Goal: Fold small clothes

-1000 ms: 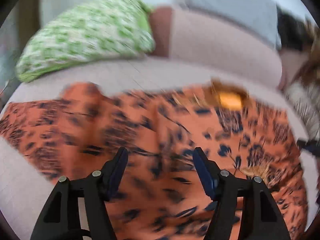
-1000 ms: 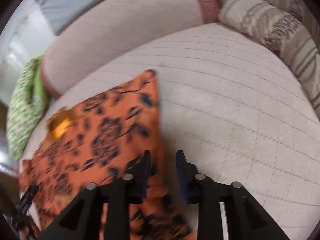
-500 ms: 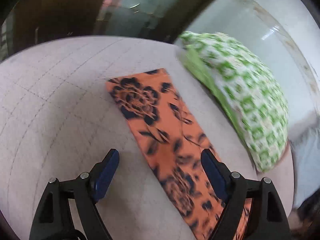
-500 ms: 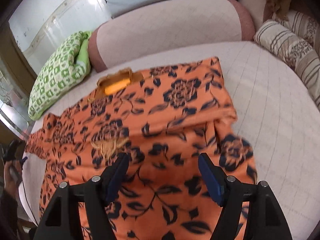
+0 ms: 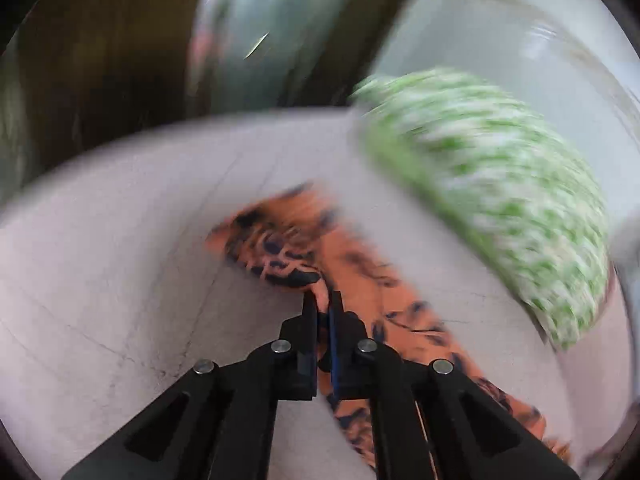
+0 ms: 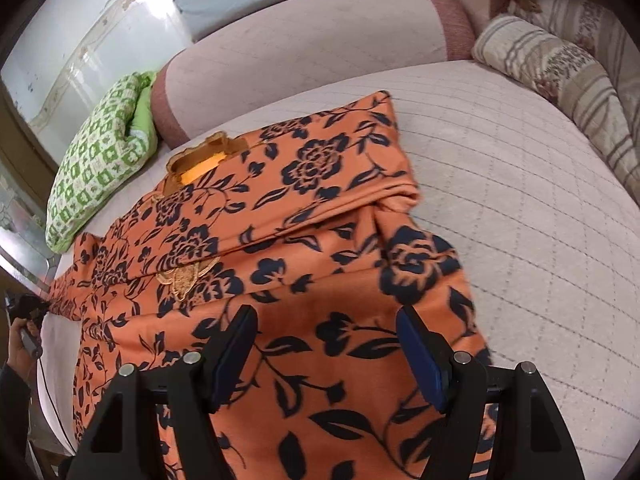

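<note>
An orange dress with dark blue flowers (image 6: 312, 208) lies spread on the quilted pale cushion (image 6: 520, 200), neckline toward the backrest. One sleeve is folded across the chest; the other sleeve (image 5: 360, 264) stretches out toward the cushion's edge. My left gripper (image 5: 323, 296) is shut on that sleeve's end, with orange cloth pinched between its pads. In the right wrist view it shows at the far left edge, held by a hand (image 6: 18, 344). My right gripper (image 6: 326, 320) hangs open above the skirt part, nothing between its fingers.
A green and white checked pillow (image 6: 100, 164) leans by the outstretched sleeve, also blurred in the left wrist view (image 5: 500, 184). A padded backrest (image 6: 300, 48) runs behind the dress. Striped bolsters (image 6: 560, 80) line the right side. Bare quilted cushion lies right of the dress.
My left gripper swung from over the dress body to the outstretched sleeve and shut on its end. My right gripper opened wider and drew back from the folded sleeve.
</note>
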`<state>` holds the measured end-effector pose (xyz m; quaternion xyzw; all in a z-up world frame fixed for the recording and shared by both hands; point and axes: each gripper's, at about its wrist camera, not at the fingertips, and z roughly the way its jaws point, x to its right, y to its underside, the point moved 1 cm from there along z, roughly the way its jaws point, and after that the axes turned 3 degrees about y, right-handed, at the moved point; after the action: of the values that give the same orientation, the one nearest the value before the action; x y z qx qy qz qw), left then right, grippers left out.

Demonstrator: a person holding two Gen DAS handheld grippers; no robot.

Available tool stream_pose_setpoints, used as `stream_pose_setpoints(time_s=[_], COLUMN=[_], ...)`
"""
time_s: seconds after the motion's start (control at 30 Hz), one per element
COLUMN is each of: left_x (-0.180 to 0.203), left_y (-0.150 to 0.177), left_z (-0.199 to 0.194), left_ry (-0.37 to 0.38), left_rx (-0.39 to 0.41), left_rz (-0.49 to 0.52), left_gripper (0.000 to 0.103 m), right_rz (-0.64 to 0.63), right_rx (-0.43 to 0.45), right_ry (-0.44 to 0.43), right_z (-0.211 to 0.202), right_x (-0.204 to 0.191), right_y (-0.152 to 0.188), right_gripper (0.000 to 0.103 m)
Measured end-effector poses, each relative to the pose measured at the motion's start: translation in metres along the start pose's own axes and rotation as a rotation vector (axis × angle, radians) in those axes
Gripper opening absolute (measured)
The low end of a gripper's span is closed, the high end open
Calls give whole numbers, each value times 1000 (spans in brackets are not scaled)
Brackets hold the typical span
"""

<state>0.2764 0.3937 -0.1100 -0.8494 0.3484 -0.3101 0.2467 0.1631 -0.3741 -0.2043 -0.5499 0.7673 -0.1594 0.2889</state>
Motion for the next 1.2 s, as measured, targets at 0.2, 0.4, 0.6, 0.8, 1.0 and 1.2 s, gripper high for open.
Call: stream_pose_setpoints(time_s=[0.2, 0.4, 0.6, 0.8, 1.0, 1.2], left_x=[184, 335, 366, 285, 214, 193], left_y=[51, 194, 321, 263, 216, 231], left_z=[-142, -205, -128, -123, -62, -23], left_ry=[333, 614, 571, 433, 236, 196], left_rx=[235, 180, -277, -132, -187, -293], left_rz=[404, 709, 972, 903, 741, 649], left_gripper=[3, 5, 54, 70, 70, 69], right_rz=[56, 119, 166, 95, -5, -129], right_rx=[43, 88, 61, 51, -54, -186], right_ry=[-45, -80, -114, -191, -204, -4], right_z=[-12, -34, -39, -30, 49, 123], right_x=[17, 40, 57, 25, -34, -62], right_y=[2, 4, -2, -38, -103, -115], right_gripper=[74, 74, 82, 85, 85, 35])
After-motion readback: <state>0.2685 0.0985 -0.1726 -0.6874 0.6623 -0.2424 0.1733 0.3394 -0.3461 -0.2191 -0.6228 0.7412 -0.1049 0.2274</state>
